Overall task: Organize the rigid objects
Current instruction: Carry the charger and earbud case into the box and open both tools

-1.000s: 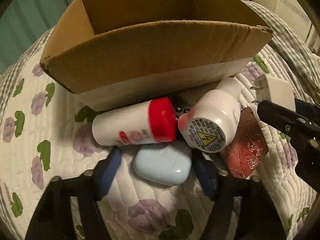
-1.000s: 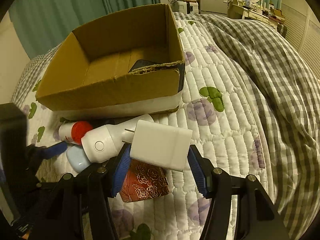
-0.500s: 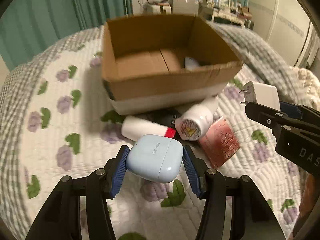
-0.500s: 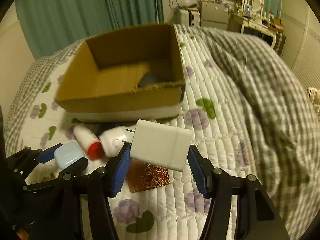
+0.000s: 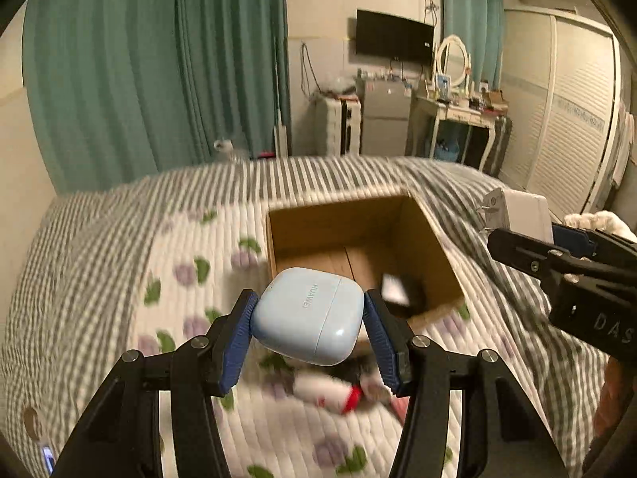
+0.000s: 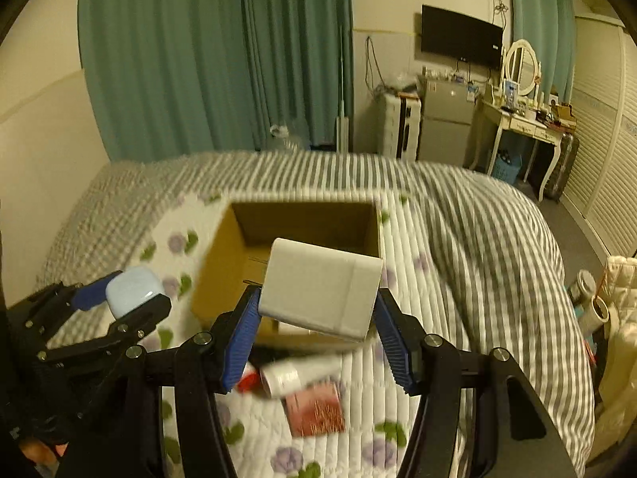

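Glossy plastic earbud case (image 5: 308, 314), matt cardboard box (image 5: 358, 231), quilted cloth bedspread (image 5: 119, 279).

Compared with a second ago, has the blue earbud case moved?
Yes. The blue earbud case, gripped by the left gripper, has risen off the quilt toward the cardboard box.

A: From my left wrist feed, the earbud case (image 5: 308, 314) is pale blue, and the pads (image 5: 238, 342) either side of it are dark blue on black arms.

B: On my right feed the charger (image 6: 320, 288) is plain white. Cardboard box (image 6: 217, 263) is brown.

A: I read the quilt (image 5: 119, 310) as white with purple flowers and green leaves, bordered in grey-and-white check.

B: Agreed. Curtains (image 6: 215, 59) teal. The small packet (image 6: 316, 408) is red with a fine pale pattern, too blurred to read; the bottle cap (image 6: 249, 381) red.
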Demonstrator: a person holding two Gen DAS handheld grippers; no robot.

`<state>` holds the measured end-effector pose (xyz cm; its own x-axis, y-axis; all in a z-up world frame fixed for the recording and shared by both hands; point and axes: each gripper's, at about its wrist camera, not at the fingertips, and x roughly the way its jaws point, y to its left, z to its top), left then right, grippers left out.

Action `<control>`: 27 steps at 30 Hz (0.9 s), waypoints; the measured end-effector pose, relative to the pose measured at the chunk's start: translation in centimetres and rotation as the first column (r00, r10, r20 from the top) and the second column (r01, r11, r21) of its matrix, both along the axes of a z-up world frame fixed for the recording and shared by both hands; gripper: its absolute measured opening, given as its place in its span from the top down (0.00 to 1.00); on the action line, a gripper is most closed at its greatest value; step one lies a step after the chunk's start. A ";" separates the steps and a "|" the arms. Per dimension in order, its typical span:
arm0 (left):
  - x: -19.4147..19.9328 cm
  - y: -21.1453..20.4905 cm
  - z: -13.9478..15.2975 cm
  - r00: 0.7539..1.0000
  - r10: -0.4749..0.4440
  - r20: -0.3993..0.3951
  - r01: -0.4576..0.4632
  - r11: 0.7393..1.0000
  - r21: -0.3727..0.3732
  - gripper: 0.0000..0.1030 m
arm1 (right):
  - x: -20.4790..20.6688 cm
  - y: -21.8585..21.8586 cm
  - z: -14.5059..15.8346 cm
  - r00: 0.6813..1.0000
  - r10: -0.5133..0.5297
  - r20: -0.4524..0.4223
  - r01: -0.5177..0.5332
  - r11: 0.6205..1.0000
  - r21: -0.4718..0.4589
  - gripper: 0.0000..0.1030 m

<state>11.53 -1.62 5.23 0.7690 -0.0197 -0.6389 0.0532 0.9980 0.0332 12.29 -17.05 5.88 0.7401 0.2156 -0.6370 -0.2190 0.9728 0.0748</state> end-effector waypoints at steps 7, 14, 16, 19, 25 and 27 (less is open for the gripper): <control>6.5 -0.2 -2.4 0.999 0.006 -0.033 -0.006 1.000 -0.004 0.46 | 5.7 0.4 0.1 0.999 0.030 0.019 -0.030 0.999 0.021 0.45; 11.0 -1.8 -8.3 0.993 -0.009 -0.117 0.009 1.000 0.002 0.46 | 11.7 -0.4 -4.0 0.999 0.042 -0.032 -0.041 0.999 0.016 0.45; 11.7 -2.1 -9.5 0.991 -0.020 -0.129 0.021 1.000 0.011 0.46 | 12.7 -0.7 -5.1 0.998 0.047 -0.041 -0.046 0.999 0.024 0.45; 12.3 -2.1 -10.4 0.990 -0.013 -0.141 0.013 1.000 0.000 0.43 | 13.6 -0.9 -6.6 0.997 0.056 -0.055 -0.054 0.998 0.034 0.45; 12.1 -1.1 -8.7 0.994 0.004 -0.107 -0.005 1.000 -0.004 0.33 | 14.5 -1.1 -7.7 0.995 0.070 -0.068 -0.066 0.996 0.063 0.45; 11.7 -0.6 -7.8 0.996 0.015 -0.092 -0.014 1.000 0.008 0.33 | 14.8 -1.0 -7.8 0.994 0.076 -0.080 -0.070 0.994 0.082 0.44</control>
<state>23.26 -2.20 -2.61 0.7074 -0.0043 -0.7068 0.0420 0.9985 0.0359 27.07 -18.07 -1.89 0.6661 0.3190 -0.6742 -0.2793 0.9448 0.1711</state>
